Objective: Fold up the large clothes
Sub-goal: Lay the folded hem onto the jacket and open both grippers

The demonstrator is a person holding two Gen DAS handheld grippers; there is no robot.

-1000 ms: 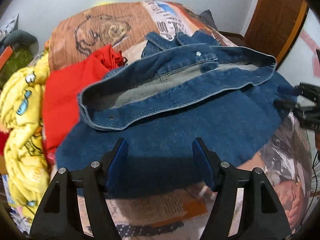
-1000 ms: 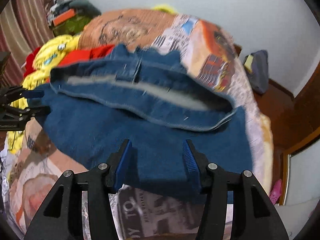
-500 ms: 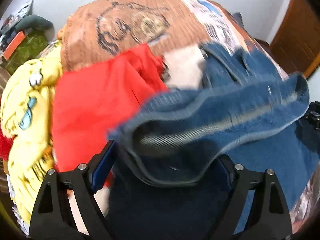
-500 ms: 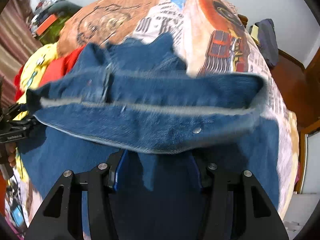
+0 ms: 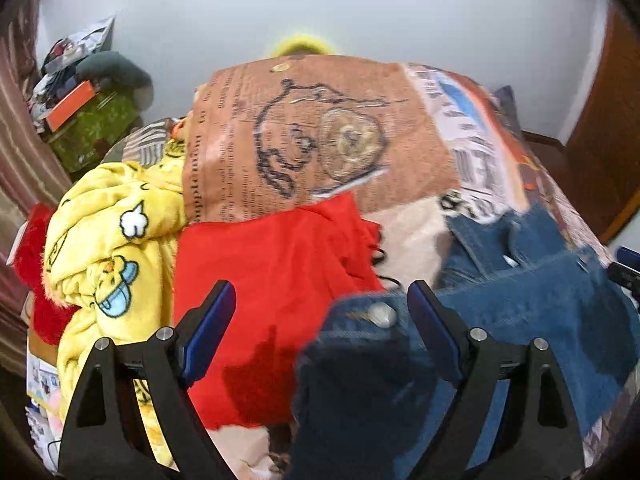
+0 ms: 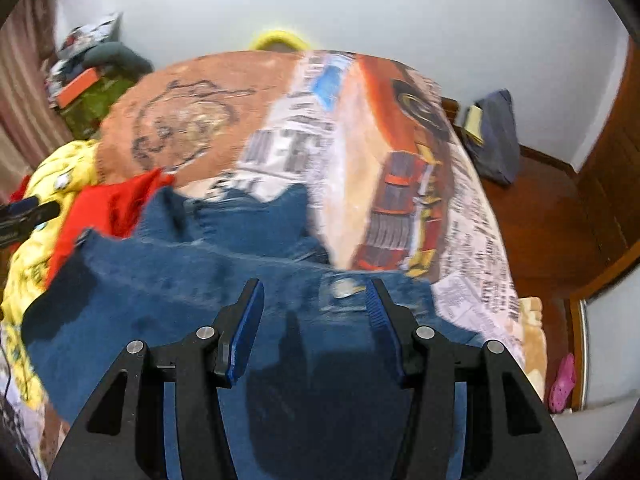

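Two grippers, left [image 5: 320, 320] and right [image 6: 314, 312], fingers spread and pinching nothing, hover over the denim garment [image 6: 168, 304] lying on the bed [image 6: 360, 152]; cloth looks heavy, stiff, non-slippery, best gripped at its thick buttoned hem corners.

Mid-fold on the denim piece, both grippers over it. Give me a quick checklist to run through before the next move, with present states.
1. Left gripper free of cloth: ok; jaws stand wide, pads press nothing.
2. Right gripper free of cloth: ok; a clear gap shows between its pads, the denim lying below.
3. Denim garment lying on the bed: ok, spread across the printed cover.
4. Fold neat and edges aligned: cannot tell; frames are blurred, the near edge is hidden under the grippers.
5. Red garment clear of the denim: not ok; the denim's buttoned corner lies against it.
6. Yellow blanket out of the way: ok, off to the left.
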